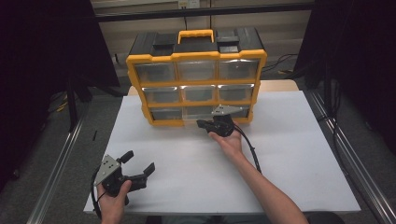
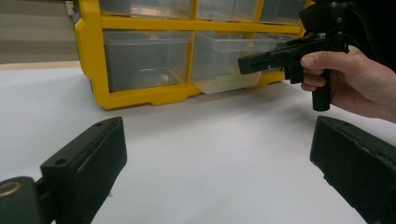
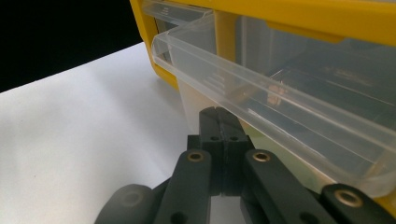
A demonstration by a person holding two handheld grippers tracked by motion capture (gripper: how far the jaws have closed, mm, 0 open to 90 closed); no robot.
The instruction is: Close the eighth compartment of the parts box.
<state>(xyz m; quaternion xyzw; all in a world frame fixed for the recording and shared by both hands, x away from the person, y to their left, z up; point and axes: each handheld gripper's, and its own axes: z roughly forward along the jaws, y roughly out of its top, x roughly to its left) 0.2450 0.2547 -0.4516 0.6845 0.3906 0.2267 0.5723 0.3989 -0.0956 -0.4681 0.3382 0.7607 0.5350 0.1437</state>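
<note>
Right gripper (image 3: 218,112) was pressed together, empty, under the lip of the clear drawer (image 3: 280,107) sticking out of the yellow organizer's (image 1: 196,56) bottom row. It looked light, thin, slippery, so I should hold its lip. Left gripper (image 1: 138,161) spread wide.

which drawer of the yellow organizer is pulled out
The bottom-row middle drawer juts forward at the right hand-held gripper; the other drawers sit flush.

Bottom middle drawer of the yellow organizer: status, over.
Right gripper shut, fingers at the drawer front. Drawer pulled partway out. Left gripper open, idle over the table. Nothing in the way.
</note>
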